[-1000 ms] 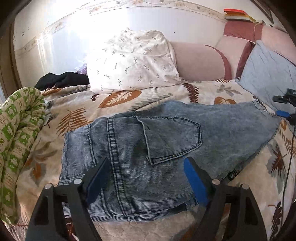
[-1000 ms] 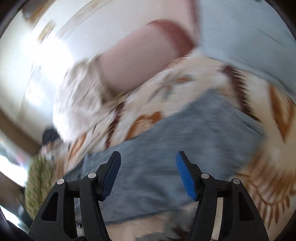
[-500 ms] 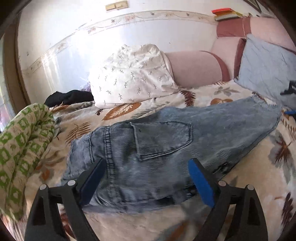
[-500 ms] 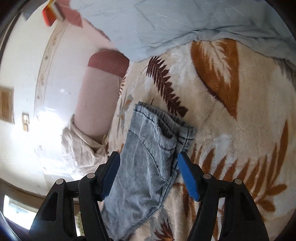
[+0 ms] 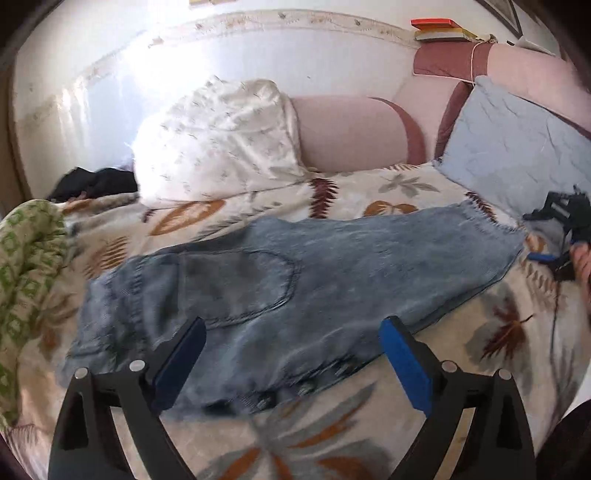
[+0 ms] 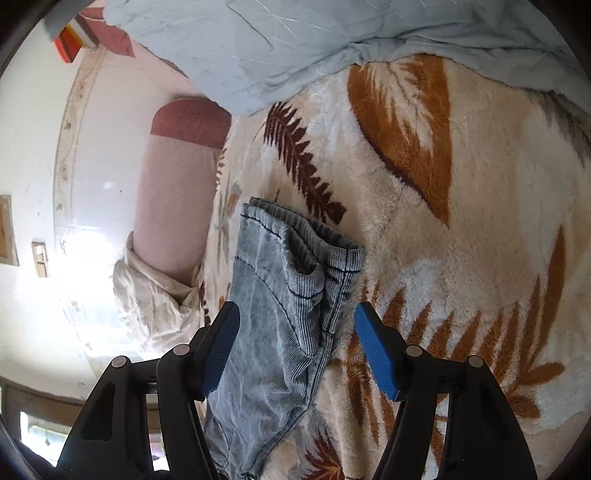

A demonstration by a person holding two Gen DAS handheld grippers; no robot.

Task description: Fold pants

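Light blue denim pants (image 5: 295,295) lie folded lengthwise across the leaf-print blanket (image 5: 351,192), back pocket up, waist at the left, leg hems at the right. My left gripper (image 5: 291,354) is open and empty, above the near edge of the pants by the waist. My right gripper (image 6: 295,339) is open and empty, with the leg hems (image 6: 306,251) lying between and just beyond its fingers; it also shows in the left wrist view (image 5: 561,236) at the far right by the hems.
A white flowered pillow (image 5: 221,140), a pink bolster (image 5: 351,133) and a pale blue pillow (image 5: 517,147) line the back of the bed. A green patterned cloth (image 5: 26,280) lies at the left, a black garment (image 5: 96,182) behind it. Books (image 5: 439,29) sit on the headboard.
My left gripper has drawn back from the pants, which now lie farther away. My right gripper swung round to the leg hems and has edged closer to them.
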